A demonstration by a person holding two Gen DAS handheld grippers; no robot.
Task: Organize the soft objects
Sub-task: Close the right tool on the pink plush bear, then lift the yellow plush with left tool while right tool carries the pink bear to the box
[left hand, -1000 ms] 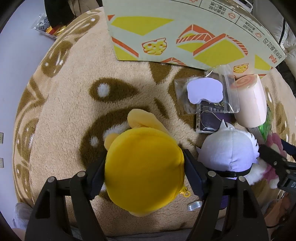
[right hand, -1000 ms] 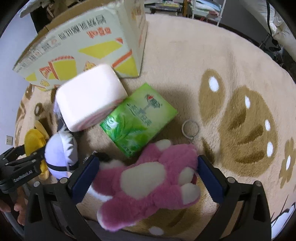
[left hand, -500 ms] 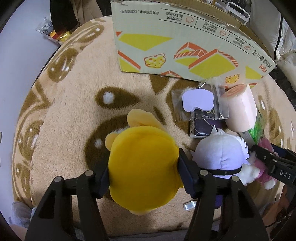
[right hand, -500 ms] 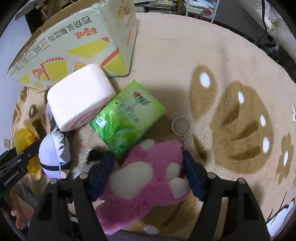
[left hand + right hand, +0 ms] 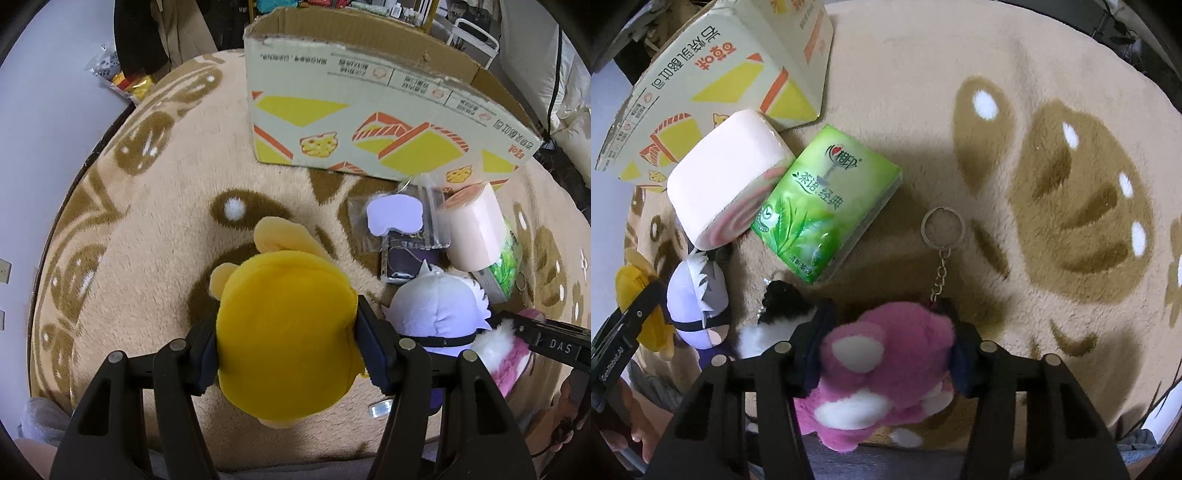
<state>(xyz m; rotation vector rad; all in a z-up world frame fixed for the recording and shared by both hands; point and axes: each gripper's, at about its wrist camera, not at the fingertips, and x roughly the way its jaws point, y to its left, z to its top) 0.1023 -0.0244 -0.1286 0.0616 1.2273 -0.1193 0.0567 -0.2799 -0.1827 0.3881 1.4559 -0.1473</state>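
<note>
My left gripper is shut on a yellow plush toy and holds it above the beige rug. My right gripper is shut on a pink plush bear with a keyring hanging from it. A white and lilac plush lies on the rug between the two grippers, and shows in the right wrist view too. A black and white plush lies by the pink bear. An open cardboard box stands at the back of the rug.
A pink swirl roll cushion and a green tissue pack lie in front of the box. A clear pouch with a lilac patch lies over a dark packet. The patterned rug stretches right. Snack bags lie off the rug's far left.
Both grippers have closed in on their plush toys and risen and drawn back. The box now shows its open top.
</note>
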